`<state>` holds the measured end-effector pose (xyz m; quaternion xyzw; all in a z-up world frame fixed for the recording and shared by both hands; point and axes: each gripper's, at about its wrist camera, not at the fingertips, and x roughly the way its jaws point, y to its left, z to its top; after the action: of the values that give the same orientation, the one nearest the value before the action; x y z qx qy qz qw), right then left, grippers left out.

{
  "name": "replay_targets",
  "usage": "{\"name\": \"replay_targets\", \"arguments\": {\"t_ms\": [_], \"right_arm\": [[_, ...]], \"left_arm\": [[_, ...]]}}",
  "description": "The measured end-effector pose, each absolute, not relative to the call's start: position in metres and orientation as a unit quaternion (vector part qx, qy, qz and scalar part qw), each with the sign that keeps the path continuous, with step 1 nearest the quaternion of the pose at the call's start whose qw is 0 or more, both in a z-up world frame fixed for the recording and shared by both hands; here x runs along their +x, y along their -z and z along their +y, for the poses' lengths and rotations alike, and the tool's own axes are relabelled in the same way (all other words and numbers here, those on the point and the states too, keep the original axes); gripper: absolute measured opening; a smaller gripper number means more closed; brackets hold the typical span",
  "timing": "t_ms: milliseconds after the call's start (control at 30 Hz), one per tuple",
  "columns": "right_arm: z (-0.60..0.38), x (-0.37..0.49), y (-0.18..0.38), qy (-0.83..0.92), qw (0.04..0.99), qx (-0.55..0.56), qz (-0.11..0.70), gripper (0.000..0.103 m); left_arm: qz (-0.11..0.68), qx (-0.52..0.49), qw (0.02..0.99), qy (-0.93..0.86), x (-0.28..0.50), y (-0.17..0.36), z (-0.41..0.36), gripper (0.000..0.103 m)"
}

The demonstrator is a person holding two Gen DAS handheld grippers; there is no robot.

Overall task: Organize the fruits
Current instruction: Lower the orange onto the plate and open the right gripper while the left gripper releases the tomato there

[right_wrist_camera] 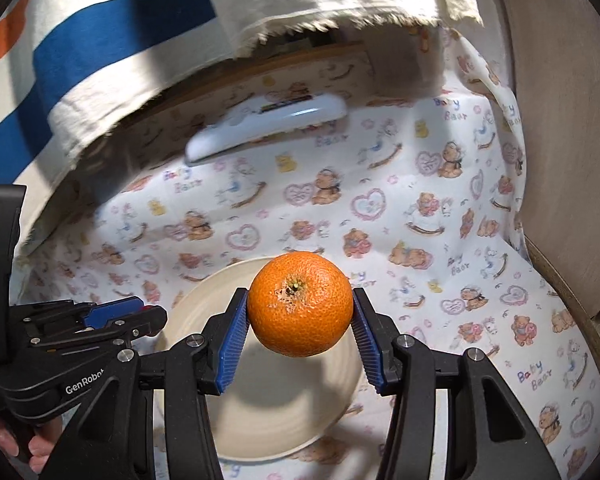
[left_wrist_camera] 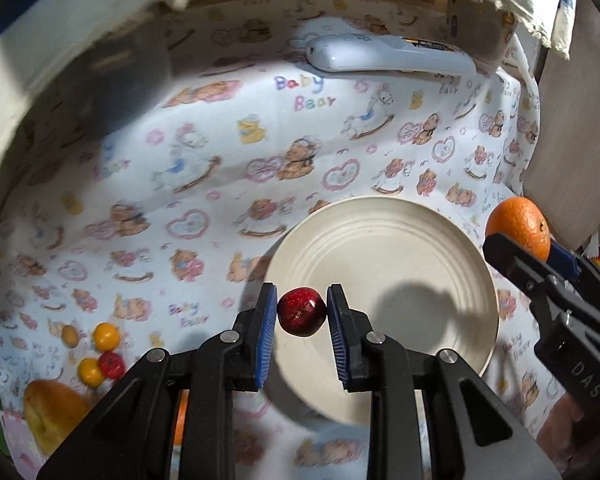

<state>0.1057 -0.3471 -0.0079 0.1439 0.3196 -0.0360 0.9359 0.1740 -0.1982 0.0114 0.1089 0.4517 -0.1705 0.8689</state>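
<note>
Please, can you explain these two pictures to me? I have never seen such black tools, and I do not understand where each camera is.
A person holds one hand tool per hand; each ends in a two-finger claw with a camera looking along it. The left camera shows the left claw gripping a small red fruit over a cream plate. The right camera shows the right claw gripping an orange over that plate. They work over a teddy-bear cloth; a white remote-like device and more small fruits lie on it.
</note>
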Motion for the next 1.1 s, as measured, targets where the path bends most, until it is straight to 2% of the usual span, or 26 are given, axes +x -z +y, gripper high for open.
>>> {"name": "replay_targets", "arguments": {"t_ms": [333, 633, 1100], "right_arm": [[-0.357, 0.124, 0.025, 0.032, 0.925, 0.141, 0.352, 0.052], [-0.36, 0.135, 0.043, 0.04, 0.906, 0.15, 0.393, 0.052], [-0.364, 0.139, 0.047, 0.046, 0.904, 0.144, 0.4, 0.052]], "left_arm": [[0.475, 0.103, 0.857, 0.171, 0.2, 0.026, -0.217, 0.025], [0.471, 0.12, 0.858, 0.166, 0.2, 0.032, -0.219, 0.025], [0.457, 0.14, 0.863, 0.164, 0.199, 0.045, -0.227, 0.026]]}}
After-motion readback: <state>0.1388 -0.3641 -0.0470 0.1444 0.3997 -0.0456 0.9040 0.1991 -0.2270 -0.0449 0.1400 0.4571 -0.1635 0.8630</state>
